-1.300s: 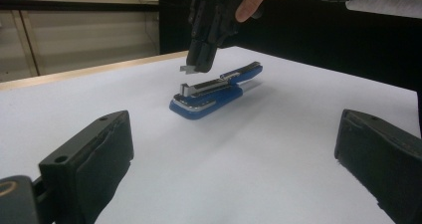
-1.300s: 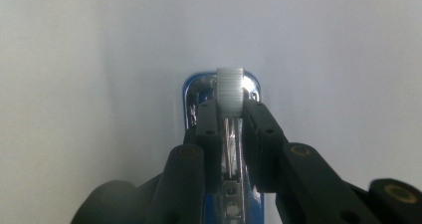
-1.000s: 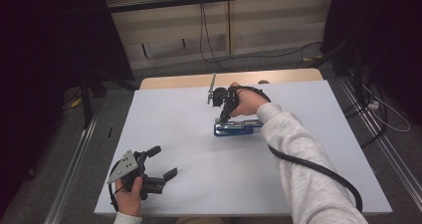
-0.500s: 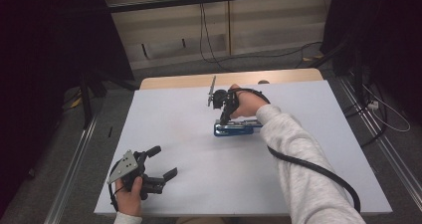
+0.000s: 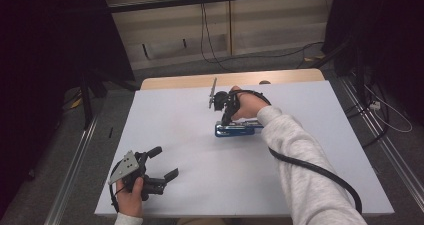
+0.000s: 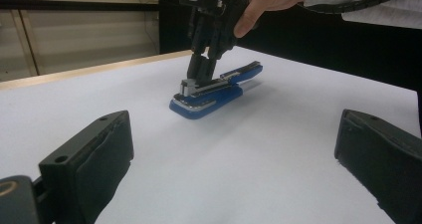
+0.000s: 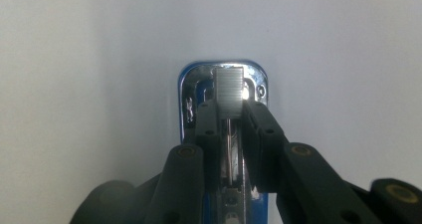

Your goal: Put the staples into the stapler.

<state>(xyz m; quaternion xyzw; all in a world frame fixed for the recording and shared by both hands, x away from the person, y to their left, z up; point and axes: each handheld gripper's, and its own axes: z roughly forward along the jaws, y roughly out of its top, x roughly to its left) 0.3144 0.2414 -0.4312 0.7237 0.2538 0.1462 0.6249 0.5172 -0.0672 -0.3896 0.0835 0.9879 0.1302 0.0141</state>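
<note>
A blue stapler [image 5: 239, 130] with a chrome top lies on the white table [image 5: 170, 120], a little beyond its middle. My right gripper [image 5: 226, 119] points down onto the stapler's left end. In the right gripper view its jaws [image 7: 229, 109] are closed on the narrow metal arm of the stapler [image 7: 229, 87]. The left gripper view shows the same grip [image 6: 200, 69] on the stapler [image 6: 214, 94] from the side. My left gripper [image 5: 165, 162] rests near the table's front left corner, its jaws [image 6: 236, 174] wide open with nothing between them.
A wooden strip [image 5: 230, 78] runs along the table's far edge. The right gripper's black cable [image 5: 320, 172] trails over the grey sleeve toward the front right. Metal rails [image 5: 75, 160] and loose floor cables [image 5: 385, 110] flank the table.
</note>
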